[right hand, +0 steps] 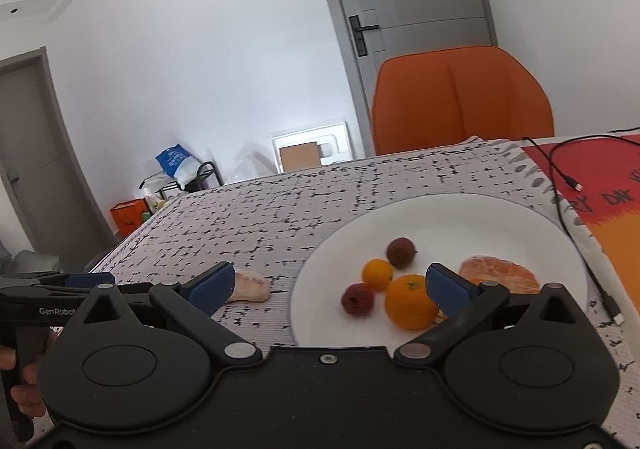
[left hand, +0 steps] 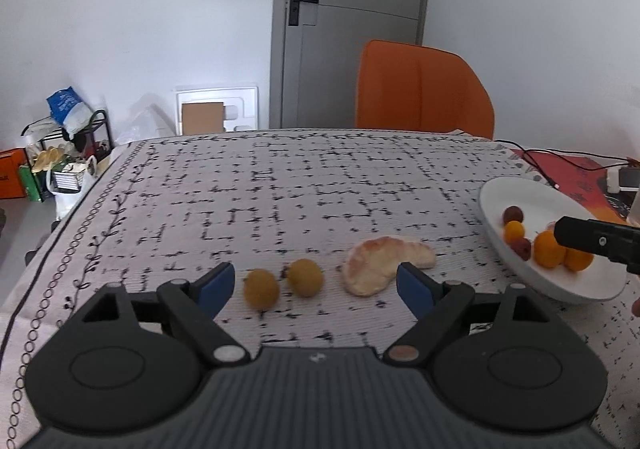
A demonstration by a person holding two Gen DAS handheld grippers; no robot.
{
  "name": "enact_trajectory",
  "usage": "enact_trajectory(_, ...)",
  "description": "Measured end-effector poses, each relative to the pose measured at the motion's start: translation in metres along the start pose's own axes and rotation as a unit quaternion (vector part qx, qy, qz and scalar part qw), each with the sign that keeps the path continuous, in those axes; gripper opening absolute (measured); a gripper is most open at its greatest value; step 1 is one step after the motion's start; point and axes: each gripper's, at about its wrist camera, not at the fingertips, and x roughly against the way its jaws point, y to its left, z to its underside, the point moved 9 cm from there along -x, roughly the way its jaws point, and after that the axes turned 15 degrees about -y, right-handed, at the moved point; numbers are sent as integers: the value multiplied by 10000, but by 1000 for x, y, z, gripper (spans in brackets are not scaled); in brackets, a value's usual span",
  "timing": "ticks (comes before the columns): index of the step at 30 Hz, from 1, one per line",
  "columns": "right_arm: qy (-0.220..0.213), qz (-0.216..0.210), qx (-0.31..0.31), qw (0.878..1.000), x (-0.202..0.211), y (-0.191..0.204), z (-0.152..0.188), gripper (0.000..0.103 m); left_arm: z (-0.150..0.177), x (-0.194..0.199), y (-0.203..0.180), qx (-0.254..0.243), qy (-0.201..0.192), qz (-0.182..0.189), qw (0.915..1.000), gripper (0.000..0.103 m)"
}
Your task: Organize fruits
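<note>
Fruits split in two groups: three pieces loose on the tablecloth (left hand: 280,185), the rest on the white plate (right hand: 460,217). We hold the left gripper (left hand: 316,281) low over the cloth, jaws spread wide, nothing between them. Directly ahead of it sit two small yellow fruits (left hand: 261,288) (left hand: 305,277), matte, roundish, just beside each other, apart from the peeled citrus segment (left hand: 376,269), which lies toward our right finger. The segment is a pale crescent, pithy and soft-looking; its long axis runs roughly left-right across the jaw gap, so we judge a grip across its short width easier.

Our right gripper (right hand: 330,287) hovers above the plate's near edge, also spread wide and empty. On the plate: an orange (right hand: 410,301) close to the right finger, a smaller orange fruit (right hand: 377,274), two dark red bumpy fruits (right hand: 358,299) (right hand: 401,252) and a peeled orange piece (right hand: 500,277), partly hidden by the finger.

Left hand is clearly nearer the loose pieces; the plate lies to their right, well apart from the yellow pair. We judge the next pick falls to the left, and the round ones may roll on the woven cloth
</note>
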Motion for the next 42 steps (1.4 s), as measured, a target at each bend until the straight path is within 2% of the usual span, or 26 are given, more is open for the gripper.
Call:
enact_trajectory(7,73,-147,131,9998,-7,19,2,103,0,-1,23,133,-138,-261,9995,83)
enact_trajectory(9,86,-183,206,9996,-9,25,2,103,1,-1,26,130,-159,-281,9994,77)
enact_trajectory(14,165,-331,318,9988,-17,40,4,103,6,-6,33,200,-100,-248,9994,64)
enact_trajectory(25,378,-496,523,9967,-36,68,11,103,18,-25,42,407,62,-125,9991,54)
enact_trajectory(26,391,-514,541,9964,-37,71,12,103,19,-27,42,437,81,-102,9990,52)
enact_trajectory(28,429,-545,584,9959,-42,76,14,103,23,-31,42,460,184,-29,9988,42)
enact_trajectory(30,488,-576,617,9952,-46,82,17,103,24,-31,44,416,172,-66,9990,26)
enact_trajectory(31,519,-587,642,9949,-49,85,19,103,24,-30,45,432,182,-45,9989,24)
enact_trajectory(33,556,-620,733,9938,-53,91,22,103,23,-29,49,540,191,4,9984,24)
enact_trajectory(42,810,-741,1046,9884,-69,110,41,103,21,-14,68,605,121,-206,9979,24)
